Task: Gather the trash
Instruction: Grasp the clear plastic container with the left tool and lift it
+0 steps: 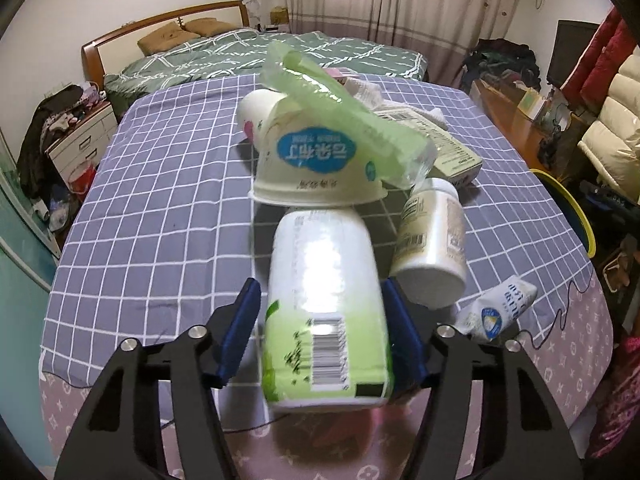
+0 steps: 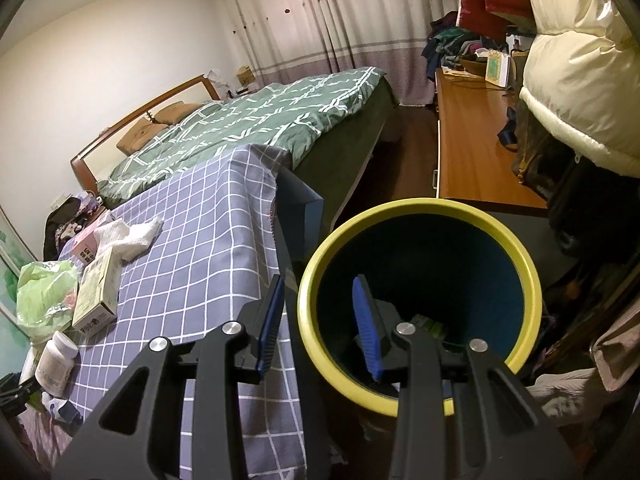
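My left gripper (image 1: 320,312) is shut on a white and green drink bottle (image 1: 326,304), held above the checked tablecloth (image 1: 160,208). Beyond it lie an upturned white cup (image 1: 316,160) with a green plastic bag (image 1: 340,108) over it, a white pill bottle (image 1: 434,240), a flat carton (image 1: 444,140) and a crumpled white wrapper (image 1: 498,308). My right gripper (image 2: 320,320) is open and empty, over the near rim of the yellow-rimmed bin (image 2: 420,304) beside the table. Something green lies in the bin's bottom (image 2: 430,326).
The bin's rim (image 1: 568,200) shows at the table's right edge. White tissue (image 2: 128,232), the carton (image 2: 98,292), the green bag (image 2: 44,296) and the pill bottle (image 2: 56,360) lie on the table's left. A bed (image 2: 248,120) and wooden cabinet (image 2: 472,152) stand behind.
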`<action>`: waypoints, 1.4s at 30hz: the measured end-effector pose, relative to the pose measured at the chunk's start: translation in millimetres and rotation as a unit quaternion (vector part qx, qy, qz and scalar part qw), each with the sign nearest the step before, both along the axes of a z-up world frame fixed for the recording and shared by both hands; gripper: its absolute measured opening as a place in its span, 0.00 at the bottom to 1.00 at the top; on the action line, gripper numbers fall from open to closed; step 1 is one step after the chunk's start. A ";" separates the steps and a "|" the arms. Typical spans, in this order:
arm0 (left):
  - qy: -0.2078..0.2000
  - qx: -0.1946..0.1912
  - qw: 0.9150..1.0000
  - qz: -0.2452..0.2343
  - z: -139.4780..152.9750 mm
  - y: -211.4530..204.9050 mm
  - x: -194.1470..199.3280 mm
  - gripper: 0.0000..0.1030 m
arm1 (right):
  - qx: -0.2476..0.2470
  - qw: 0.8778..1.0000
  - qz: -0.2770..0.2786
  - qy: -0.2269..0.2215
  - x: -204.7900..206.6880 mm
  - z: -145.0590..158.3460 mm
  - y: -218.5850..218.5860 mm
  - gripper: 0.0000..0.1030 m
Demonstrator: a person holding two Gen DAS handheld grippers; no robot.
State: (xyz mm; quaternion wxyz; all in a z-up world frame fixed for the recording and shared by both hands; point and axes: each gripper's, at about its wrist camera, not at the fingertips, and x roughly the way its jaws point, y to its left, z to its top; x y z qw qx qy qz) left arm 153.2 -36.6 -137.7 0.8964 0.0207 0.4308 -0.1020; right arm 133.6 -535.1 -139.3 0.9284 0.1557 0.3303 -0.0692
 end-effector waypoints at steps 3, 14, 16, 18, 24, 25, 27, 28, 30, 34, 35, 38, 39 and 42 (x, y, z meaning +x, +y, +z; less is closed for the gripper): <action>-0.005 -0.005 1.000 -0.001 -0.1 5.7 -5.0 0.55 | 0.001 1.000 0.005 0.000 0.0 -0.8 2.9 0.33; -0.042 0.012 0.999 -0.021 15.1 9.1 -30.5 0.50 | 0.001 1.000 0.018 -0.005 -2.6 3.6 13.3 0.33; -0.057 0.014 0.998 -0.018 26.6 10.9 -35.5 0.50 | 0.000 1.000 0.019 -0.007 -3.5 5.5 14.2 0.33; -0.076 0.014 0.997 -0.016 40.5 13.1 -39.1 0.50 | 0.000 1.000 0.020 -0.011 -4.2 7.9 15.4 0.33; -0.112 0.019 0.993 -0.015 68.7 11.3 -39.9 0.50 | 0.002 1.000 0.026 -0.015 -5.1 10.2 19.9 0.33; -0.114 0.019 0.993 -0.015 70.8 10.7 -38.3 0.50 | 0.002 1.000 0.027 -0.015 -5.5 10.2 20.2 0.33; -0.117 0.018 0.993 -0.012 74.9 11.2 -35.7 0.50 | 0.002 0.999 0.028 -0.016 -5.9 10.8 19.6 0.33; -0.119 0.017 0.993 -0.011 76.8 11.2 -34.5 0.50 | 0.002 0.999 0.027 -0.016 -6.1 10.7 19.8 0.33; -0.123 0.016 0.992 -0.007 80.2 12.1 -30.2 0.50 | 0.002 1.000 0.025 -0.017 -6.7 11.3 18.9 0.33; -0.133 0.003 0.991 0.001 86.2 17.0 -15.5 0.50 | 0.004 1.000 0.023 -0.019 -7.5 11.3 17.1 0.33; -0.136 -0.001 0.991 0.004 87.1 17.7 -10.9 0.50 | 0.005 1.000 0.022 -0.019 -7.2 10.9 16.8 0.33; -0.143 -0.011 0.990 0.009 89.2 18.5 1.6 0.50 | 0.006 1.000 0.023 -0.018 -7.4 9.5 17.2 0.33; -0.146 -0.013 0.989 0.010 89.8 19.3 4.8 0.50 | 0.007 1.000 0.023 -0.017 -7.3 8.7 16.6 0.33; -0.145 -0.017 0.989 0.014 91.8 17.9 13.9 0.50 | 0.008 1.000 0.022 -0.015 -7.4 6.5 14.1 0.33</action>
